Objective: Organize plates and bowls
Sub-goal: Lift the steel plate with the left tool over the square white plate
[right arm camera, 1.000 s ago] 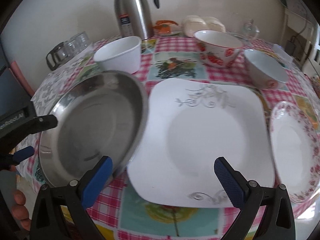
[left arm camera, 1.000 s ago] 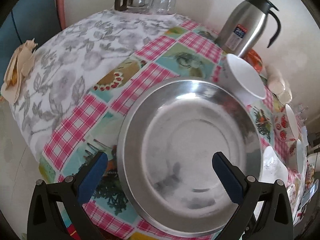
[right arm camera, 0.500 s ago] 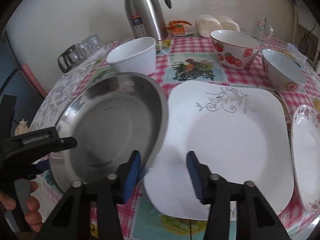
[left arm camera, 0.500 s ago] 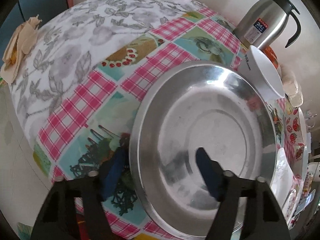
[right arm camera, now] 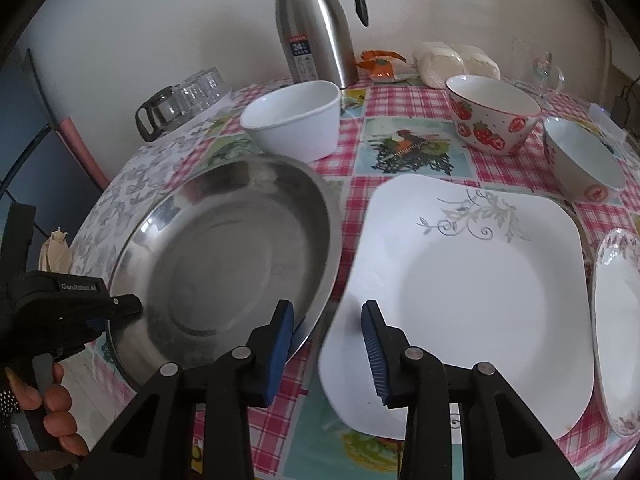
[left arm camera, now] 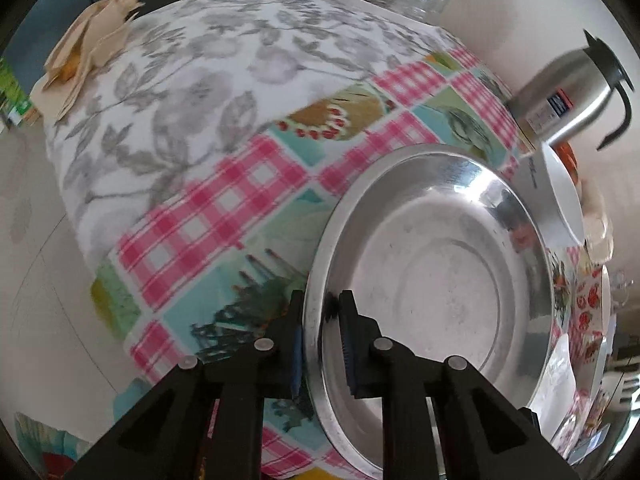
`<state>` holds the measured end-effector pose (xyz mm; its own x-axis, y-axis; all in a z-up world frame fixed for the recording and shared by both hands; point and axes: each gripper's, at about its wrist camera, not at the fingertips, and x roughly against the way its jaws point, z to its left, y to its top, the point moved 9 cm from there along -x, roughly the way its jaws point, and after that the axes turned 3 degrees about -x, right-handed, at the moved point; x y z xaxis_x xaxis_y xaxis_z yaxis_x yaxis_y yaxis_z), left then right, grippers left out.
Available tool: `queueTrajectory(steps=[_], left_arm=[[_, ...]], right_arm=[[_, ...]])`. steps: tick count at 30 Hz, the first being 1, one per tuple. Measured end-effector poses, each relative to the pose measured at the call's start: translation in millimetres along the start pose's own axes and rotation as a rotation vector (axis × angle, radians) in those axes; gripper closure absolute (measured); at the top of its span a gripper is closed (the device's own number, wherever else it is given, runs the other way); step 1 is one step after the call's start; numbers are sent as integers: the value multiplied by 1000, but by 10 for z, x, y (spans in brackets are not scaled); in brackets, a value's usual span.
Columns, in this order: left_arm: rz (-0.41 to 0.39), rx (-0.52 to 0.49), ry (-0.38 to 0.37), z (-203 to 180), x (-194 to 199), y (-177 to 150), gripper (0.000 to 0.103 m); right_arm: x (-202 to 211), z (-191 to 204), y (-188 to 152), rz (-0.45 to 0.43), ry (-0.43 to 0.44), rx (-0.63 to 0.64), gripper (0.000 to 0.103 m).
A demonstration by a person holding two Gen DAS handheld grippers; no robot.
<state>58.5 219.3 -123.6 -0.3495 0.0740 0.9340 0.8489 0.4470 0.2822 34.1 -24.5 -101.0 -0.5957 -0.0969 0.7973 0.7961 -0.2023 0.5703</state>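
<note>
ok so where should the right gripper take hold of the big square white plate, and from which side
Grip the square plate by its thin rim at the near left corner, coming in low from the near side. It lies flat, so only an edge fits between the pads. The right gripper hangs just there, jaws having just been closing, nothing pinched between them. The steel plate lies close on the left, so keep clear.

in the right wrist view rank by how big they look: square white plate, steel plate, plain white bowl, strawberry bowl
1. square white plate
2. steel plate, close behind; both sit nearest the camera
3. plain white bowl and strawberry bowl look alike, so unranked
</note>
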Motion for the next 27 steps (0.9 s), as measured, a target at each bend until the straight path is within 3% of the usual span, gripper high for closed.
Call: queueTrajectory(steps=[9, 12, 27], left_arm=[[-7, 46, 15, 148, 62, -22, 86], [-8, 44, 19, 151, 57, -15, 85], [-34, -27, 102, 57, -4, 99, 82]], right_arm=[[14, 156, 54, -35, 27, 33, 66], [-69, 227, 19, -7, 44, 58, 66], [-285, 364, 4, 19, 41, 115, 68]])
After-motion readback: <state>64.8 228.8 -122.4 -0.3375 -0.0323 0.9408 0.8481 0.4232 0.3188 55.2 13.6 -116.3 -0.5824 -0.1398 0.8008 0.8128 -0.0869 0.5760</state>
